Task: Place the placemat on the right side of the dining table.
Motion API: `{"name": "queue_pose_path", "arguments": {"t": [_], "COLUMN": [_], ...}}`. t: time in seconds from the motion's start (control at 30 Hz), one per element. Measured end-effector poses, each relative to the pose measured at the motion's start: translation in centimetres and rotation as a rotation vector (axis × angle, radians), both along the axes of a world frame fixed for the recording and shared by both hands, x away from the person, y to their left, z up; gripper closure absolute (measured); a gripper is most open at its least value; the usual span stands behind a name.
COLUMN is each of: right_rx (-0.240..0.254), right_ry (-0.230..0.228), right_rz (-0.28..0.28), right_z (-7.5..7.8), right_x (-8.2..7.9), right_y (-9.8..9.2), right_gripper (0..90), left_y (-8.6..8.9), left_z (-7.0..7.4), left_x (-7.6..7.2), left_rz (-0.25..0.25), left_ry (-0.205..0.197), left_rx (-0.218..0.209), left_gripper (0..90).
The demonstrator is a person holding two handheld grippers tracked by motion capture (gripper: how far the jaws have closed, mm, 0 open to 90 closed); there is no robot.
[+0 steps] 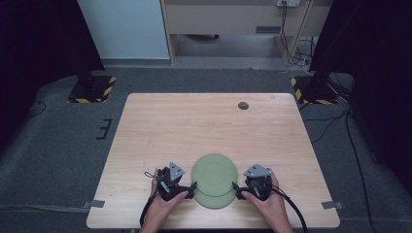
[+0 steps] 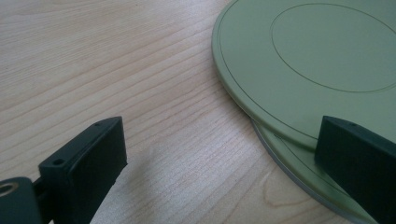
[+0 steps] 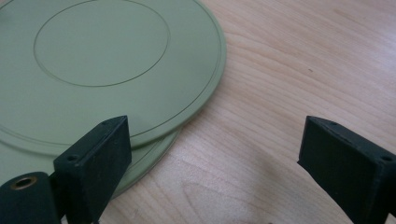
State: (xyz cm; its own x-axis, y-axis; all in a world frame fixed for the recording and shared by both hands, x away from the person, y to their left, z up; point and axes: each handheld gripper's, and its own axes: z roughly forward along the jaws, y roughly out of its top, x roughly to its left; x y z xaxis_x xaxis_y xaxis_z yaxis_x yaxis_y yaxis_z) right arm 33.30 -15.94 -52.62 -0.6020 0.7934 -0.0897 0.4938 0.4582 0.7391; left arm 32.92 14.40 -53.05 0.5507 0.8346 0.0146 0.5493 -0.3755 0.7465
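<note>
1. High view: two green plates, the upper plate (image 1: 214, 174) stacked slightly off-centre on the lower plate (image 1: 214, 201), lie near the near edge of the table (image 1: 204, 124), about midway between its near corners. The left gripper (image 1: 191, 188) sits just beside the stack's left rim and the right gripper (image 1: 236, 189) just beside its right rim, each held in a hand. A small dark disc (image 1: 243, 105) lies near the far edge.

2. Left gripper view: the jaws stand released, wide apart; one hangs over the lower plate (image 2: 299, 161), the other over bare wood. The upper plate (image 2: 280, 60) looks thin, stiff and smooth, probably light plastic, though the material is hard to judge. Its rim is low and slick, so the overhanging edge is the best place to pinch.

3. Right gripper view: the jaws are also released, holding nothing; one sits over the upper plate (image 3: 102, 60), with the lower plate (image 3: 154, 156) peeking out beneath. No brand, label or writing can be read anywhere.
</note>
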Motion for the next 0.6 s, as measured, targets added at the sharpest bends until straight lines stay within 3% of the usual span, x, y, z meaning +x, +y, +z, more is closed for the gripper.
{"name": "queue_pose_path", "arguments": {"t": [0.27,0.6], "right_rx": [0.000,-0.003], "right_ry": [0.008,-0.003], "right_rz": [0.019,-0.004], "right_z": [-0.02,-0.04], "right_x": [-0.27,0.12], "right_y": [0.25,0.39], "right_gripper": [7.7,6.9], "left_y": [-0.22,-0.21], "left_z": [-0.02,-0.12], "left_x": [-0.26,0.02], "left_rz": [-0.008,0.005], "left_ry": [0.003,0.000], "left_rx": [0.008,0.001], "left_gripper": [1.6,1.1]}}
